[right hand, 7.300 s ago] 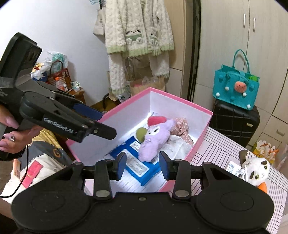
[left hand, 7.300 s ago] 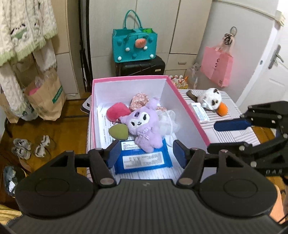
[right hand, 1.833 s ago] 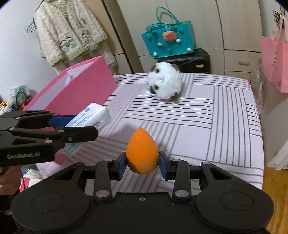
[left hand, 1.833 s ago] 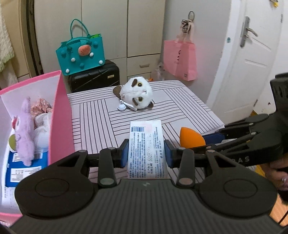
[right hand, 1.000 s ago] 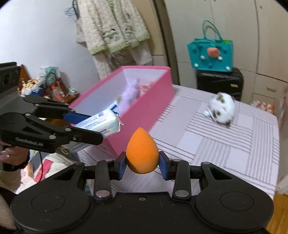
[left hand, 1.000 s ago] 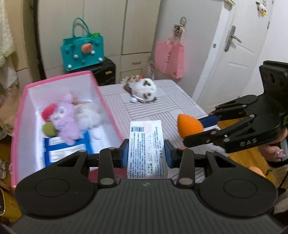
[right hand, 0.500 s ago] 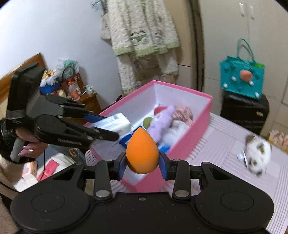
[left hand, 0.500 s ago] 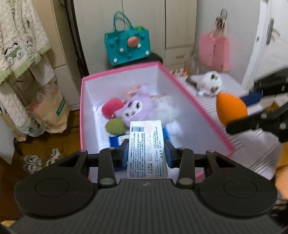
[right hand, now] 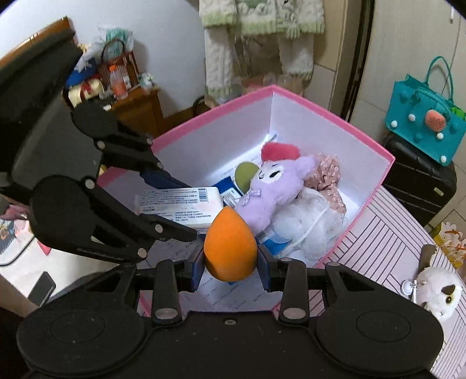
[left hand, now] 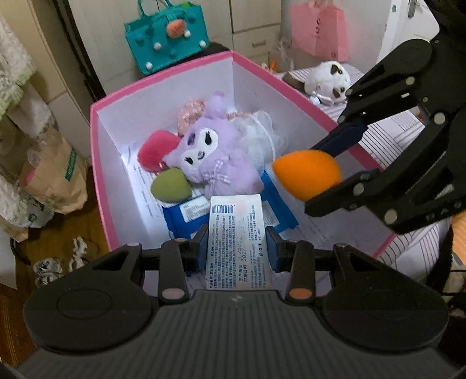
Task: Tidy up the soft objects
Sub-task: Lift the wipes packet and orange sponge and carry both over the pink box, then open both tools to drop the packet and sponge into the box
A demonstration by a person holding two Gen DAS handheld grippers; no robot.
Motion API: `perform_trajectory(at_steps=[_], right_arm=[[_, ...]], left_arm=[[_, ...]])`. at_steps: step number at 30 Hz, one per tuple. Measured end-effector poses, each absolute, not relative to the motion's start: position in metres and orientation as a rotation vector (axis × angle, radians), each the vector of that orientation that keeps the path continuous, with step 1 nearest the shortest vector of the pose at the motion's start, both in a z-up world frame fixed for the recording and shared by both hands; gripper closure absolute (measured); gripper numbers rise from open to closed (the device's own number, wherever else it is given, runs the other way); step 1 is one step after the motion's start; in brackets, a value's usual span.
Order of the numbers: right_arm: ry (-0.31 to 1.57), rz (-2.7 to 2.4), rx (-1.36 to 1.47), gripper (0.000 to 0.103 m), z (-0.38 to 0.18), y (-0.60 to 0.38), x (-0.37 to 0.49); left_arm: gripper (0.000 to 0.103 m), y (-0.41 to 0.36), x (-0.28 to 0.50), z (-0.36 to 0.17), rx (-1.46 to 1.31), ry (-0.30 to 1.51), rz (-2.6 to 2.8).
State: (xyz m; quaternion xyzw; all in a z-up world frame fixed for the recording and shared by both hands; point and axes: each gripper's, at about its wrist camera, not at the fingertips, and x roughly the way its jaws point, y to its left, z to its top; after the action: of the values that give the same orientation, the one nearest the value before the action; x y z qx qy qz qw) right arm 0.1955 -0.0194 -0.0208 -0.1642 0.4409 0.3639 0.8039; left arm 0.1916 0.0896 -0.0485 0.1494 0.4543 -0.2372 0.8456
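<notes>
My left gripper (left hand: pixel 237 243) is shut on a white wipes pack (left hand: pixel 236 242) and holds it over the near end of the pink box (left hand: pixel 96 145). My right gripper (right hand: pixel 230 263) is shut on an orange sponge egg (right hand: pixel 230 247), also over the box; it shows in the left wrist view (left hand: pixel 307 173). Inside the box lie a purple plush (left hand: pixel 215 157), a red pompom (left hand: pixel 157 148), a green sponge (left hand: pixel 170 185), a blue wipes pack (left hand: pixel 186 214) and white mesh fabric (right hand: pixel 303 227). The left gripper with its pack (right hand: pixel 177 205) shows in the right wrist view.
A white cat plush (left hand: pixel 327 80) lies on the striped table (right hand: pixel 390 242) beyond the box. A teal bag (left hand: pixel 167 38) on a black suitcase (right hand: pixel 419 180) and a pink bag (left hand: pixel 319 27) stand behind. Paper bags (left hand: pixel 52 175) sit on the floor at left.
Both grippers have swung from the table over to the pink box and come lower and closer above it, each still holding its item.
</notes>
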Motion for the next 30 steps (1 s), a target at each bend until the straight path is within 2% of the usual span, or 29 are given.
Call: perform_trajectory(at_steps=[16, 18, 20, 21, 22, 25, 30], right_arm=[[1.034, 0.746, -0.432, 0.059, -0.028, -0.011, 0.209], [1.031, 0.743, -0.424, 0.059, -0.028, -0.011, 0.209], [1.028, 0.73, -0.414, 0.056, -0.028, -0.013, 0.21], [1.019, 0.72, -0.407, 0.05, -0.027, -0.014, 0.21], [1.011, 0.71, -0.397, 0.048, -0.026, -0.016, 0.21], [0.986, 0.697, -0.334, 0.048, -0.019, -0.025, 0.209], [0.932, 0.694, -0.249, 0.048, -0.008, -0.045, 0.195]], left_arm=[[0.064, 0.093, 0.21, -0.061, 0.22, 1.094, -0.779], [0.061, 0.092, 0.213, -0.064, 0.197, 1.11, -0.788], [0.062, 0.093, 0.214, -0.063, 0.181, 1.093, -0.775], [0.06, 0.094, 0.212, -0.06, 0.194, 1.065, -0.76], [0.059, 0.094, 0.208, -0.056, 0.219, 1.032, -0.753], [0.055, 0.099, 0.197, -0.046, 0.261, 0.956, -0.719], [0.053, 0.119, 0.184, -0.033, 0.213, 0.93, -0.635]])
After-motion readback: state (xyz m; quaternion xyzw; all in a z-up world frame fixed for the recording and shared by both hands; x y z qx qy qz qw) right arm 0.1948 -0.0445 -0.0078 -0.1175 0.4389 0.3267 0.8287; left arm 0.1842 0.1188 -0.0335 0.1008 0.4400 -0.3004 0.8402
